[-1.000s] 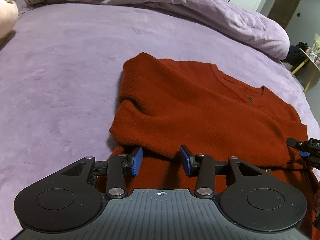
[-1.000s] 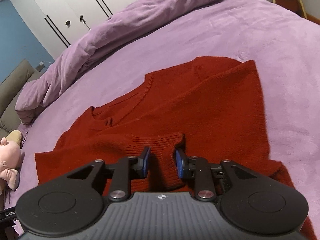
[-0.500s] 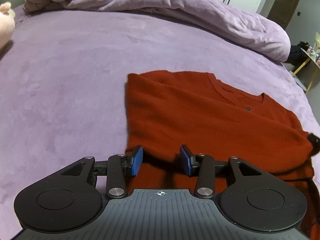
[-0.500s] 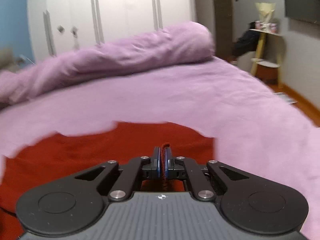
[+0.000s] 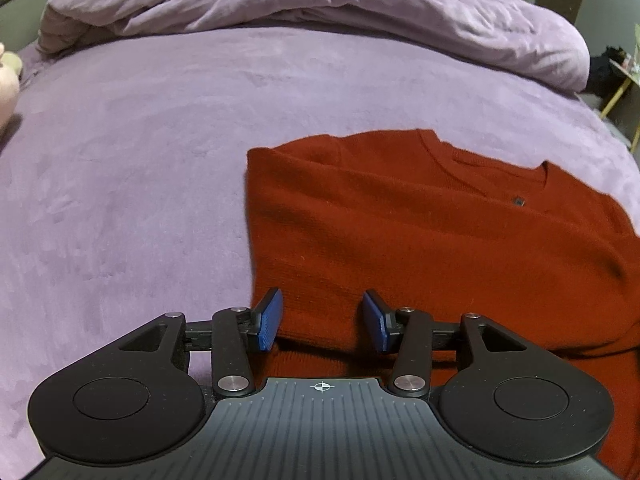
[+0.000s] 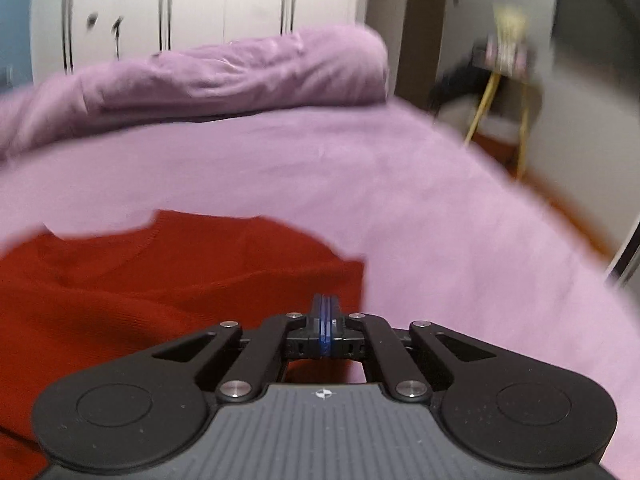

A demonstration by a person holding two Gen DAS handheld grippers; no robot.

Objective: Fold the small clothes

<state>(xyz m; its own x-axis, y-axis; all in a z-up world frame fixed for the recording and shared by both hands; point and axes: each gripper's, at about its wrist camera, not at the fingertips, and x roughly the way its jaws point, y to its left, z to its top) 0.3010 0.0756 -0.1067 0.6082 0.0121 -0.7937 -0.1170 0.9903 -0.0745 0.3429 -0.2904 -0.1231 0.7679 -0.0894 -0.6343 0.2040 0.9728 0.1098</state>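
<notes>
My left tongs (image 5: 319, 318) are opening over the red sweater (image 5: 420, 240) on the bed (image 5: 140, 160), gripping nothing. My right tongs (image 6: 326, 322) look pressed together, apparently empty. I'd square the folded edge before pinching again.

sweater (image 5: 420, 240): plain rust red knit, one small dark tag below the neckline. bed (image 5: 140, 160) cover beyond the fingers: plain lilac. bunched duvet (image 5: 320, 4) further out: same lilac. fingers (image 5: 269, 322): blue pads on black arms. wardrobe (image 6: 200, 8): white, dark handles.
</notes>
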